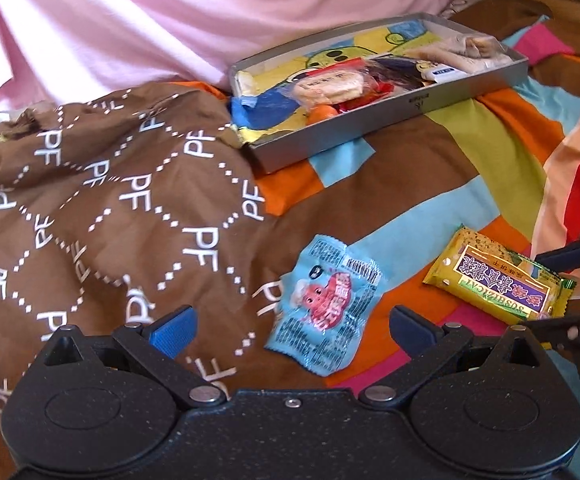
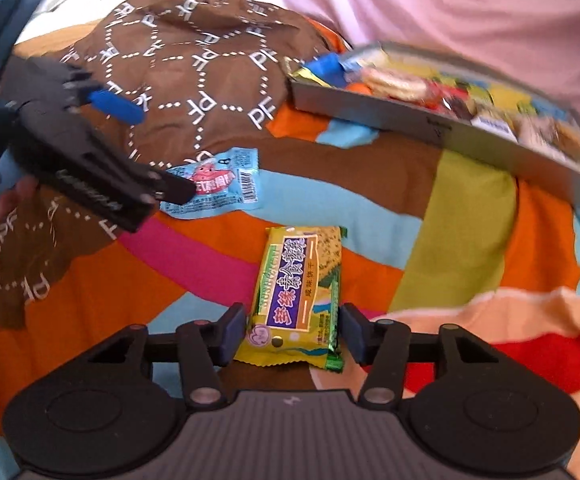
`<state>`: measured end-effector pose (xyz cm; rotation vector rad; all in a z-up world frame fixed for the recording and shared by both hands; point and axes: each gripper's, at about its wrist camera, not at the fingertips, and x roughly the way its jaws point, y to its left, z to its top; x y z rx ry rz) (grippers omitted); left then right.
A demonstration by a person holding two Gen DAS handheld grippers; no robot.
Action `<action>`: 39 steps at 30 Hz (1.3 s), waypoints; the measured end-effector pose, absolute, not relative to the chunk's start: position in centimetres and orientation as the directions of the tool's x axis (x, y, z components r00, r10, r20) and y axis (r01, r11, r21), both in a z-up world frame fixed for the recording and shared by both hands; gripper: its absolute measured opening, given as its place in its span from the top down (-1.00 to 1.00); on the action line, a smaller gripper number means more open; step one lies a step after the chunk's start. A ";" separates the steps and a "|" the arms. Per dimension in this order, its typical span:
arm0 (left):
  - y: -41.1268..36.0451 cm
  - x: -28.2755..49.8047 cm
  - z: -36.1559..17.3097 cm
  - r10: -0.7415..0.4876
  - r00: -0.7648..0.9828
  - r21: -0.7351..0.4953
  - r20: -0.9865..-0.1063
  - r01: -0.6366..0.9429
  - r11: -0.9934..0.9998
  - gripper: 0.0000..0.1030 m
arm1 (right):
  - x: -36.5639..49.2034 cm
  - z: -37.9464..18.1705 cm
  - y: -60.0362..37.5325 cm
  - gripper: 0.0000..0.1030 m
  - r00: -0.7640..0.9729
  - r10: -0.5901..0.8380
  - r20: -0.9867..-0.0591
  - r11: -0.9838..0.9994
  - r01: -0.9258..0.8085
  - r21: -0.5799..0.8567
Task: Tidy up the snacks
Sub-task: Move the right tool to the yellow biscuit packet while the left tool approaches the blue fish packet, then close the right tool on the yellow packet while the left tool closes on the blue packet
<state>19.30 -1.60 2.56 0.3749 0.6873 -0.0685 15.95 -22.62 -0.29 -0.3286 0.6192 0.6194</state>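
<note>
Bright patchwork bedspread (image 1: pixel 429 184) in orange, brown, light blue, lime and pink covers the whole surface; it looks like a bed. A brown cloth (image 1: pixel 102 200) printed with white "PF" letters and dotted diamonds lies bunched over the bedspread's left part. Pink fabric (image 1: pixel 130 20) fills the background behind it.

A shallow grey tin tray (image 1: pixel 389 114) sits far side on the bedspread, its left corner just beside the brown cloth, filled with mixed wrapped snacks; a blue wrapper (image 1: pixel 264 110) hangs over its left end.

Two loose snacks lie on the bedspread, apart from each other and well short of the tray: a light blue packet (image 1: pixel 327 306) with a red cartoon, at the brown cloth's edge, and a yellow cracker pack (image 2: pixel 299 292) with purple label.

Left tongs (image 1: pixel 291 330) spread wide, holding nothing; the blue packet lies between the blue pads, no clear contact.

Right tongs (image 2: pixel 291 334) part open, pads either side of the yellow pack's near end, a small gap on both sides, not pinching it.
</note>
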 end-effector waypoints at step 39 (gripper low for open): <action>-4.7 21.0 -2.0 0.083 0.787 0.541 -0.611 0.338 0.770 -0.40 | 16.1 -2.0 -21.1 -0.38 0.750 0.405 -0.523 0.734 -0.608 -0.303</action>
